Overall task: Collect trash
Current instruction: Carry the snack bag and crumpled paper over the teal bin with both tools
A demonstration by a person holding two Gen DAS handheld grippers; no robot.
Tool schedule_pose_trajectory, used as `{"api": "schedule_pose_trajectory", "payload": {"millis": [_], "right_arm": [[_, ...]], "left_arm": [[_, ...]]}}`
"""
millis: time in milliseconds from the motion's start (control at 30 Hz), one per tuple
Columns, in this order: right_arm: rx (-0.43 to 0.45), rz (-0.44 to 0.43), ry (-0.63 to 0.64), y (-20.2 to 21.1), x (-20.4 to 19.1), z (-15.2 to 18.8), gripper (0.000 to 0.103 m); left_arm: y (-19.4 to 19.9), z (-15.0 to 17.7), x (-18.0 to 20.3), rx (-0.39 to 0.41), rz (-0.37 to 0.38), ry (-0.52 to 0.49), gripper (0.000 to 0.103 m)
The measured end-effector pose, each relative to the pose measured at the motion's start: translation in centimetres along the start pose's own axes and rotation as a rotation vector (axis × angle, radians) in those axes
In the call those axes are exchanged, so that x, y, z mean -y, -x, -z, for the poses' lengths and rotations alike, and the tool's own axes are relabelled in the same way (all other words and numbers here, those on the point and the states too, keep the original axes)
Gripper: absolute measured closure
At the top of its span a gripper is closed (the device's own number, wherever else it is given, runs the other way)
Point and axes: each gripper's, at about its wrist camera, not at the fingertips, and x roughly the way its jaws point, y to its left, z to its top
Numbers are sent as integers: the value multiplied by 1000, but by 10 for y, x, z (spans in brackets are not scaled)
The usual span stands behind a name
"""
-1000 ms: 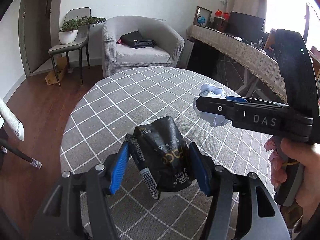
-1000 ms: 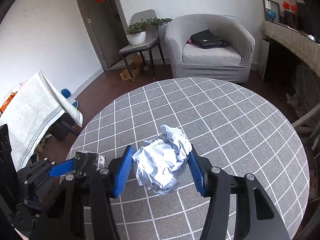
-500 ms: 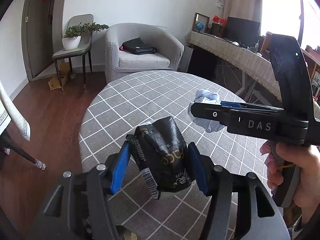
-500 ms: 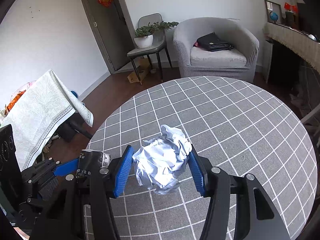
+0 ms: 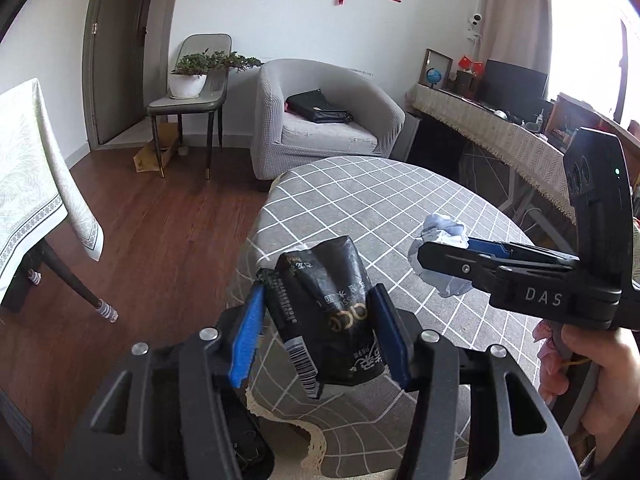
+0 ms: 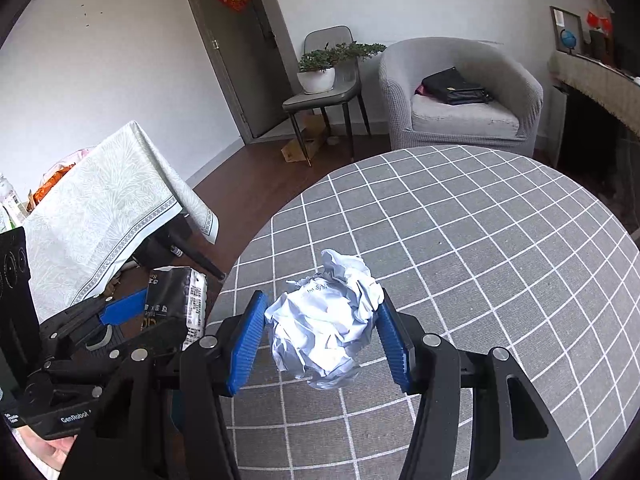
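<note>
Left claw (image 5: 320,336) is clamped on a crumpled black snack wrapper (image 5: 330,312), gripped across its width between the blue pads, its long axis running forward and upward out of the claw; it is carried just off the near left edge of the bench (image 5: 360,208), over the wooden floor (image 5: 160,240). Right claw (image 6: 320,340) is clamped on a ball of crumpled white paper (image 6: 326,332), held above the grey checked cloth, not resting on it. Both items are thus already in hand; no bin is seen in either view, so the drop point is judged to lie off the bench, nearer the left claw. Further round: a cloth-draped side table (image 6: 100,208), a chair bearing a potted plant (image 6: 320,68), a grey armchair (image 6: 460,96).
</note>
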Motion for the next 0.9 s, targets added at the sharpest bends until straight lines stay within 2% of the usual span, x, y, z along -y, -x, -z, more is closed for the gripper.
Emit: {"api": "schedule_pose_trajectory", "payload": {"millis": [233, 433, 500, 700, 900], "right_arm": [[4, -26, 29, 1, -26, 13, 48], [22, -53, 21, 2, -38, 20, 48], [24, -60, 23, 1, -41, 21, 48], [27, -77, 24, -4, -51, 21, 48], [11, -127, 45, -17, -74, 20, 48]], "left_arm": [[15, 10, -17, -7, -8, 22, 57], [15, 21, -19, -32, 9, 6, 73], [20, 24, -20, -25, -13, -19, 77], [29, 29, -39, -24, -64, -19, 79], [25, 43, -76, -90, -112, 9, 79]]}}
